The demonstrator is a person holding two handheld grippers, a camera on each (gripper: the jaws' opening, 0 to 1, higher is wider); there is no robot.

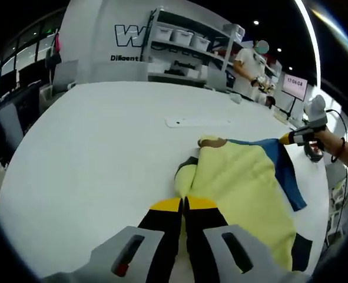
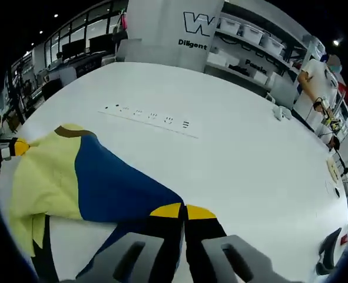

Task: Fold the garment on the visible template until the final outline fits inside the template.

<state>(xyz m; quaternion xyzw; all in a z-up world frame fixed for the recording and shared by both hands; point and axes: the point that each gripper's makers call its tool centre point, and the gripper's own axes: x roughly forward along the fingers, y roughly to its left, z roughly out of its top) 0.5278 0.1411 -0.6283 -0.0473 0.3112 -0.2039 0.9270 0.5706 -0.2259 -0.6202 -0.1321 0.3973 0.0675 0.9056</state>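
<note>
A yellow garment point(image 1: 238, 183) with a blue panel point(image 1: 282, 162) and black cuffs is stretched between both grippers over the white table point(image 1: 103, 153). My left gripper point(image 1: 182, 204) is shut on the yellow edge nearest it. In the left gripper view, the right gripper point(image 1: 287, 139), held by a hand, pinches the far blue corner. In the right gripper view, my right gripper point(image 2: 184, 210) is shut on the blue panel point(image 2: 115, 188), and the yellow part point(image 2: 47, 174) runs left to the left gripper point(image 2: 16, 147). I cannot make out a template outline on the table.
A white power strip point(image 1: 197, 122) point(image 2: 150, 116) lies on the table beyond the garment. A small white object point(image 2: 279, 112) sits near the far edge. Shelves with white bins point(image 1: 182, 38) stand behind, a person in white point(image 1: 247, 62) beside them. A screen point(image 1: 294, 85) stands at right.
</note>
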